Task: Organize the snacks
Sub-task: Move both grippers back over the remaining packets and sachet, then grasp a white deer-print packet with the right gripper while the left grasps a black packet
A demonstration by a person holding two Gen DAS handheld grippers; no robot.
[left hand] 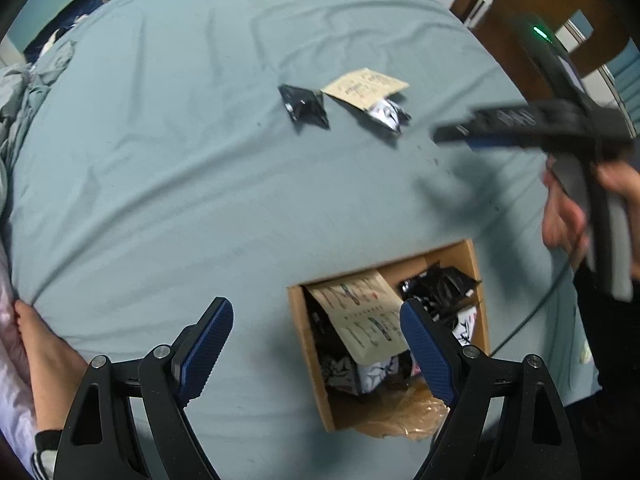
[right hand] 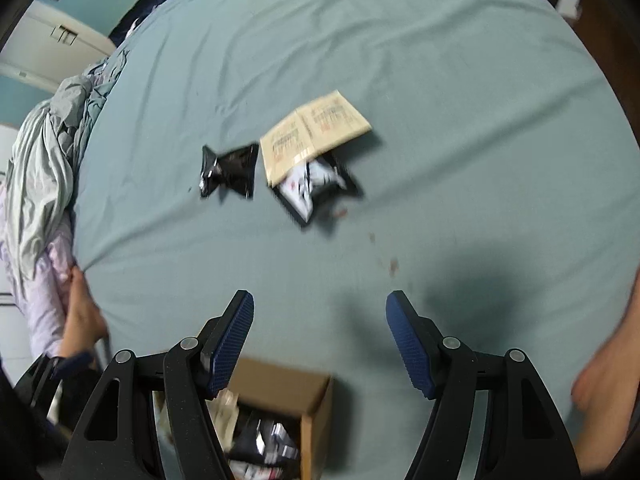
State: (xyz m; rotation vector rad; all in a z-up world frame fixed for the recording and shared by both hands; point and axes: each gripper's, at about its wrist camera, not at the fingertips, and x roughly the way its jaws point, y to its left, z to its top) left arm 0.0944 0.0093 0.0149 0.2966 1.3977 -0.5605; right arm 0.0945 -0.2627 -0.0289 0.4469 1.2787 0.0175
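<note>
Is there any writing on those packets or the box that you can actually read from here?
Nothing can be read.
Beige packets on the sheet: red and dark print, blurred.
Beige packet in the cardboard box: rows of small print and coloured marks, too small.
Black-and-white packet: pattern only, blurred.
Black packet: no lettering legible.
Right tool: pale marking on its side, smeared by motion.

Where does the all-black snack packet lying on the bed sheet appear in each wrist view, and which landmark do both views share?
Left wrist view: black packet, upper middle, left of the beige packet.
Right wrist view: black packet, left of centre, again just left of the beige packet.
Shared landmark: the cardboard box, low in both pictures.
</note>
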